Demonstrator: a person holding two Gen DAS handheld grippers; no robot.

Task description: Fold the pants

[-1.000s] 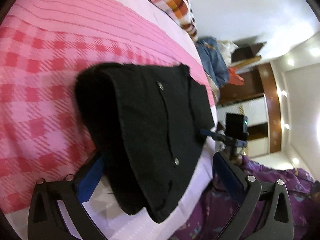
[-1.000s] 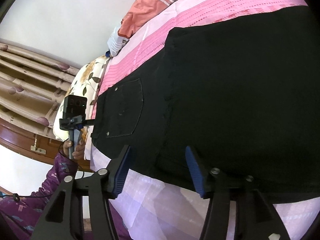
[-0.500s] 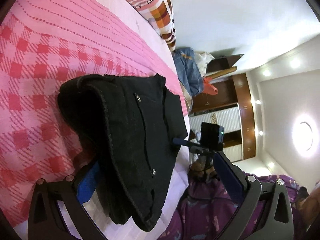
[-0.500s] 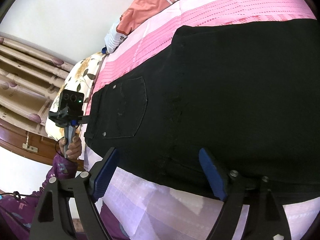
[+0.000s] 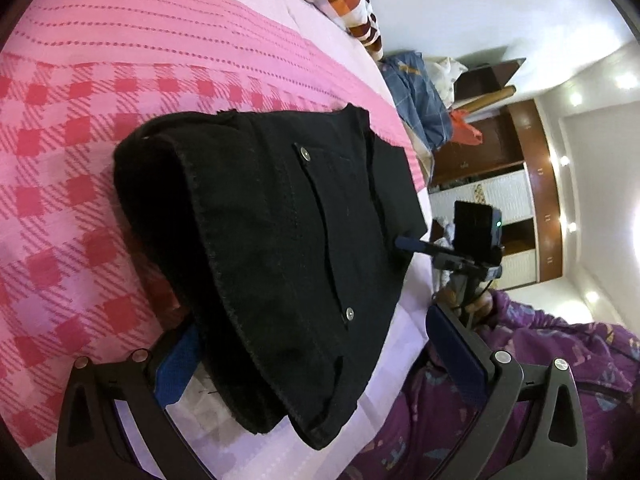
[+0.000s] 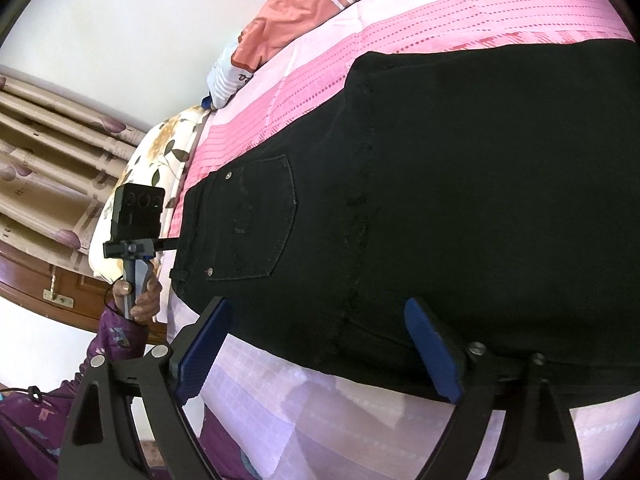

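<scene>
My black pants [image 6: 460, 208] lie folded on the pink checked bedsheet [image 5: 60, 184], along the near edge of the bed, with the waistband and back pocket [image 6: 260, 220] at the left end so the long folded length runs off to my right

My right gripper [image 6: 316, 354] sits just over that near edge, where the cloth meets the pale border of the sheet. Its jaws have just been opening and now stand wide, the blue pads clear of the fabric and nothing held between them; I judge I've let go because this fold is laid

My left gripper [image 5: 316, 364] is spread wide too, at the waistband end. The stacked layers overhang between its fingers, one pad tucked under the cloth, but I see no pinch on it
</scene>
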